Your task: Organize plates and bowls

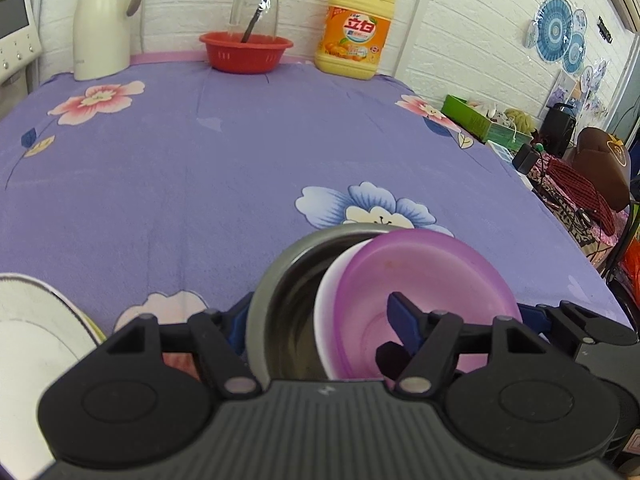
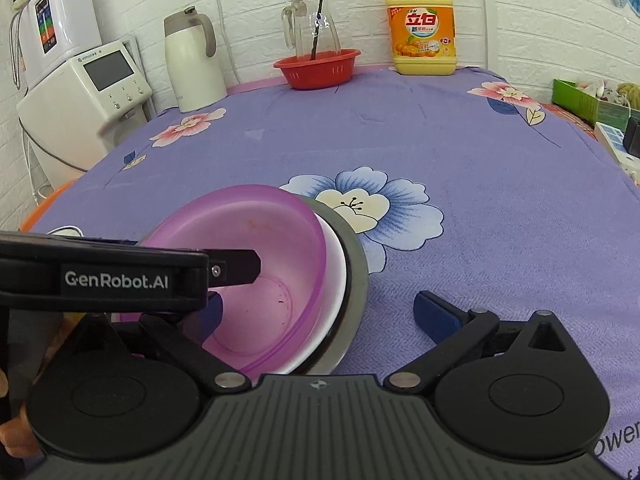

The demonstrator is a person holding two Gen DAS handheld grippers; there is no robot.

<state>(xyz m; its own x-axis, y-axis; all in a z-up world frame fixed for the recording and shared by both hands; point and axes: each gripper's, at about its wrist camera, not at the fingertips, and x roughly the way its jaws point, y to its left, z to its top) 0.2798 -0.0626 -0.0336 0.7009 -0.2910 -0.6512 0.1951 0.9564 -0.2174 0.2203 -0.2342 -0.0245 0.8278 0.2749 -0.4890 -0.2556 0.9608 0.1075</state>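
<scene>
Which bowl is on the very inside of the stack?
The purple bowl. It sits inside the white bowl, which sits in the metal bowl.

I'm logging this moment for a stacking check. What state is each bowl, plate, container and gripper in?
purple bowl: tilted, nested in the white bowl
white bowl: nested in the steel bowl
steel bowl: on the tablecloth, bottom of stack
white plate: apart, left of stack
glass pitcher: upright, stick inside
left gripper: jaws spanning the stack
right gripper: jaws open
</scene>
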